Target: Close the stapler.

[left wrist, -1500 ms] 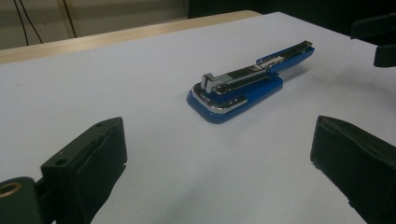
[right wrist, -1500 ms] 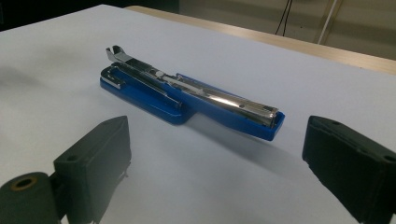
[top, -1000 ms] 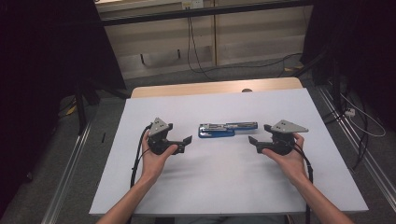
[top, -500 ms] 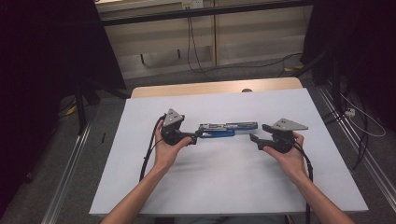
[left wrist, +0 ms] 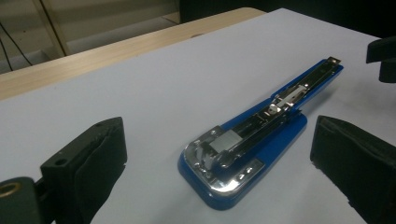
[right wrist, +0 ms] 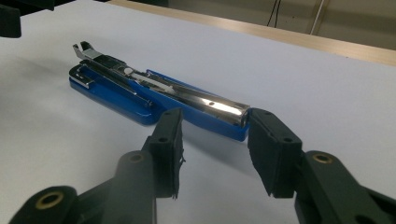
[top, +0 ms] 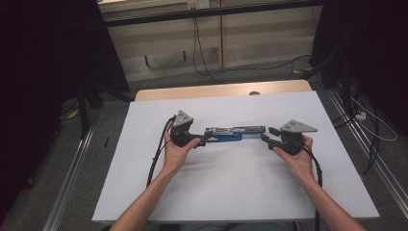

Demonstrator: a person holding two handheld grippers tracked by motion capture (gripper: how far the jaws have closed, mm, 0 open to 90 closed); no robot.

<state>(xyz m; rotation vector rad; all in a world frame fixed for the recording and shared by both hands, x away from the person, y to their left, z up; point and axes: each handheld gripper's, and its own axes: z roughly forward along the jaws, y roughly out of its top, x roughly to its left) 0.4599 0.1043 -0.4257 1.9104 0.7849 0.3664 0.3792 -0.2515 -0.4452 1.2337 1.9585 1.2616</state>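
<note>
Flanking a blue stapler (top: 230, 133) lying flat mid-tabletop (top: 231, 192), both claws sit at its ends: the left claw (top: 199, 142) gapes wide around the broad end, the right claw (right wrist: 212, 149) has just been narrowing at the slim tip, gripping nothing.
</note>
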